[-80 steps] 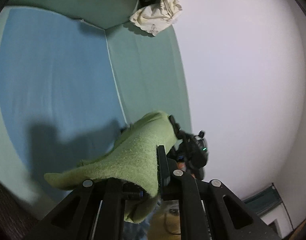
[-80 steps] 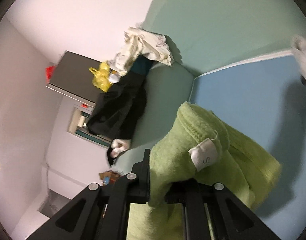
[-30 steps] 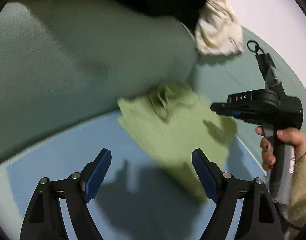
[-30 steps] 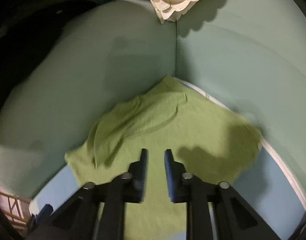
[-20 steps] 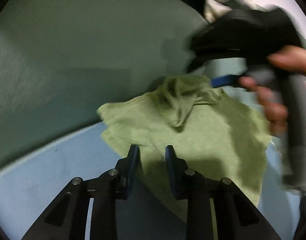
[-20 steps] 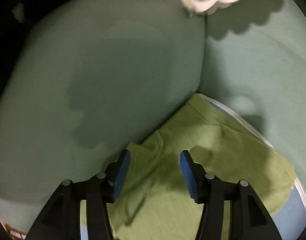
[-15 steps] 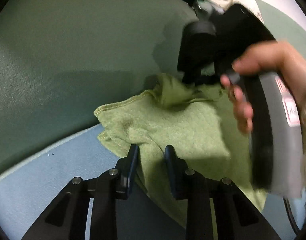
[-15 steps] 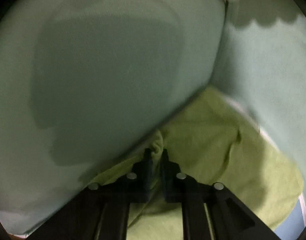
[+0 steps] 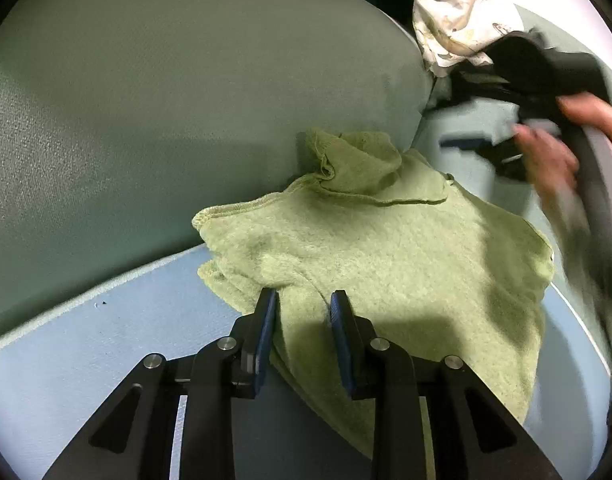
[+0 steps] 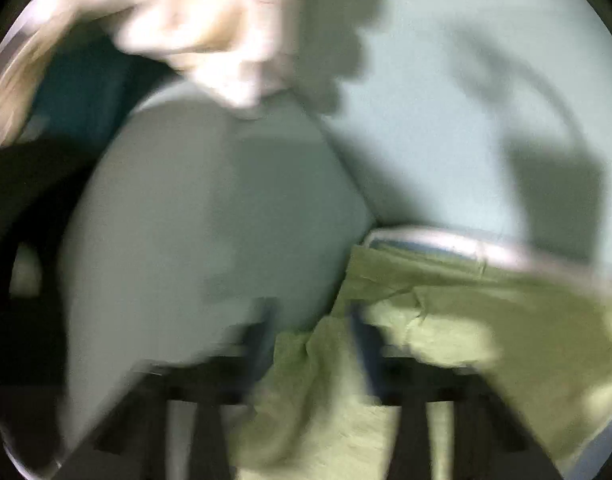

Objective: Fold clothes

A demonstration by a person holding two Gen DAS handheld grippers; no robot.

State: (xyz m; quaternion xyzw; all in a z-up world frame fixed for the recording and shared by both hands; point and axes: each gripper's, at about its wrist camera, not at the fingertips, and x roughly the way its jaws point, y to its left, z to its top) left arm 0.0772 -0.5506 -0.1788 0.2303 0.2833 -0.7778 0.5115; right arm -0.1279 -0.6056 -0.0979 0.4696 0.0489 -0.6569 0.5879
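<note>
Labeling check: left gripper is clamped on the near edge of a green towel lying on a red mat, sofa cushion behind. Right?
Not quite: the mat is light blue, not red. The left wrist view shows the left gripper clamped on the near edge of the green towel, sofa cushion behind.

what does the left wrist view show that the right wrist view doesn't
Only the left wrist view shows the person's hand holding the other gripper's handle, the blue mat, and the left gripper pinching a ridge of the green cloth at its near edge.

Only the right wrist view, badly blurred, shows the right gripper, its jaws opening with a fold of the cloth between them.

Both show the green cloth, the pale green cushions behind it, and the cream fabric heaped above.
</note>
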